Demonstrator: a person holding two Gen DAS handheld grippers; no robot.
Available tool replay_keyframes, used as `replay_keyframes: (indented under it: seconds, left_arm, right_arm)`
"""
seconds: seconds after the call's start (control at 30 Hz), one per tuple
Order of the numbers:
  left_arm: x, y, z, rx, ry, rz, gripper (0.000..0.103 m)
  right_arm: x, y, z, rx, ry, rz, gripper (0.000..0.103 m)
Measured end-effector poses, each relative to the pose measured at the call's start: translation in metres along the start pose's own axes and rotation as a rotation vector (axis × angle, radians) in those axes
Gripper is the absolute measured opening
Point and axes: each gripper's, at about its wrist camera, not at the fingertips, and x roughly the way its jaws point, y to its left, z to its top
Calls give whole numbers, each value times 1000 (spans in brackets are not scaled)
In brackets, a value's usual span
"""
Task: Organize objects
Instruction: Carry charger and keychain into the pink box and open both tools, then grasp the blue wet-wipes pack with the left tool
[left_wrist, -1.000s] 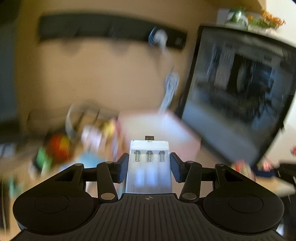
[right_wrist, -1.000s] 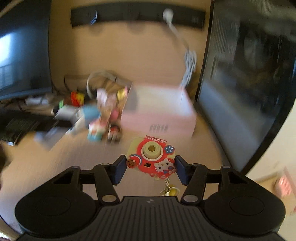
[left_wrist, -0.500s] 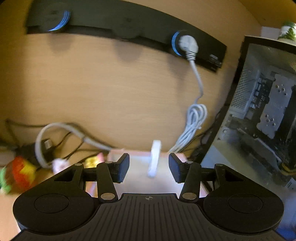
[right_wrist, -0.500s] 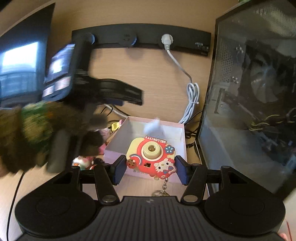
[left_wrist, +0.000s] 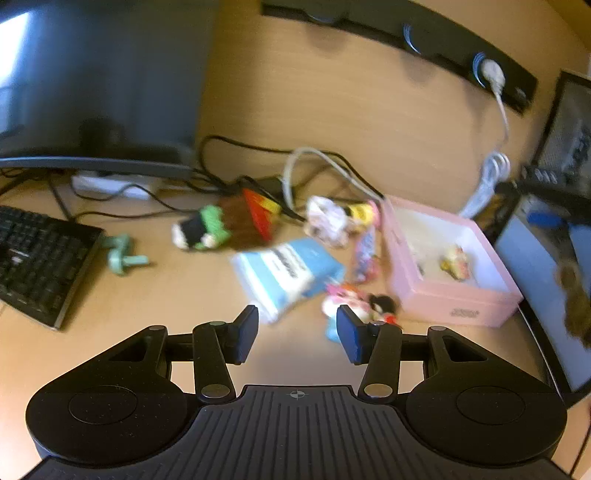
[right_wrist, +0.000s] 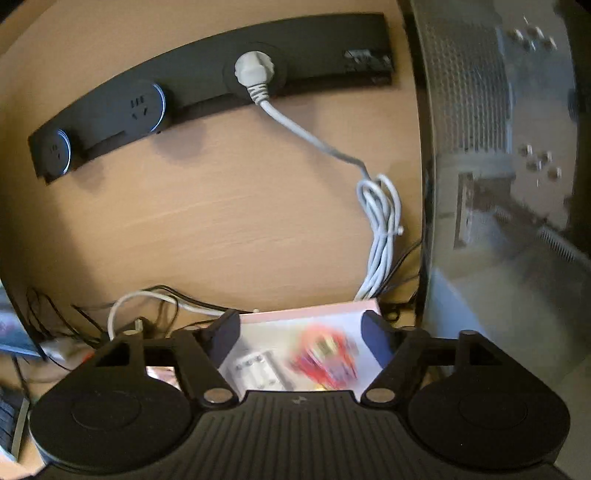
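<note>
A pink box (left_wrist: 458, 302) stands on the desk at the right, white inside. In the right wrist view the box (right_wrist: 332, 308) lies just below my open right gripper (right_wrist: 301, 332); the white battery charger (right_wrist: 258, 369) and the red Hello Kitty toy camera (right_wrist: 325, 358), blurred, are inside it. My left gripper (left_wrist: 297, 334) is open and empty above the desk, left of the box. Ahead of it lie a blue packet (left_wrist: 284, 273), a small pink figure (left_wrist: 354, 299), a green and black plush (left_wrist: 203, 229) and other small toys.
A keyboard (left_wrist: 33, 258) and monitor (left_wrist: 92, 74) are at the left, a PC case (right_wrist: 509, 184) at the right. A black socket strip (right_wrist: 207, 81) with a white cable (right_wrist: 380, 236) is on the back wall. Cables lie behind the toys.
My left gripper let the white charger fall into the box and swung back left. My right gripper moved over the box and opened, releasing the toy camera into it.
</note>
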Motion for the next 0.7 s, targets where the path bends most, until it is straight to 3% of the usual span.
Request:
replay_keyframes:
  seconds: [0.1,0.27,0.37,0.5,0.6,0.7]
  left_arm:
    - [8,3,9,93,-15,-24,51]
    - [46,-10,24,449,6,-102,52]
    - [80,-17,33,561,35,-110,53]
    - [120,-22,43,659,95,-115,53]
    - [149,-22,51,649,183,-157,57]
    - [167,-26,53,656,205,-149,59]
  right_arm:
    - [-12,15,-21,-70,13,-12,84]
    - [-42,28,-68,-96,119,-2,84]
    - [-62,33,-93,-103,176,-10,84]
    - [-90,44,-130,-121,249,-14,84]
    - [-103,50,-149,-145,277,-22,84]
    - [-113,56,-160,-155,283,-30,85]
